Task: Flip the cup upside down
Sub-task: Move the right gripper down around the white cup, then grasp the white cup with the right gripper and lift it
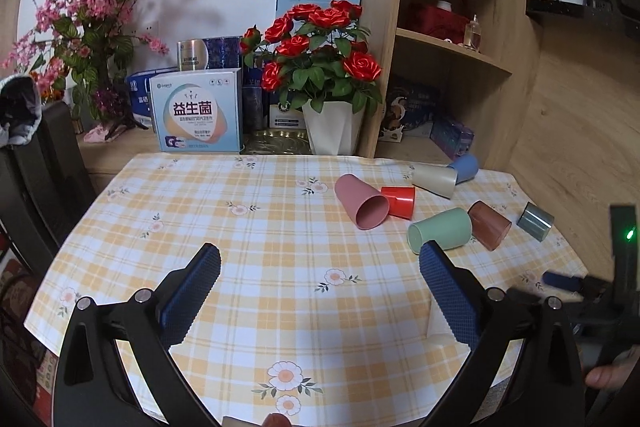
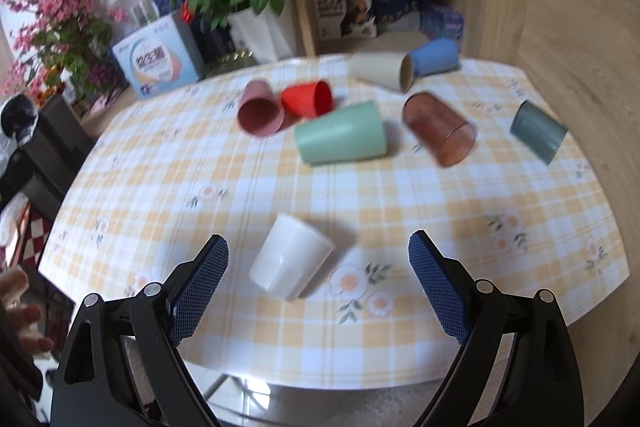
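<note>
In the left wrist view, the left gripper [image 1: 320, 263] is hovering with jaws spread wide and nothing between them over bare checked tablecloth [image 1: 256, 227], apparently idling clear of the work, while coloured cups such as the green cup [image 1: 440, 231] are lying on their sides well ahead to its right. In the right wrist view, the right gripper [image 2: 320, 255] is likewise gaping and empty, lining up on the white cup [image 2: 290, 259], which is sitting narrow end uppermost just ahead between the fingers, seemingly already inverted.
</note>
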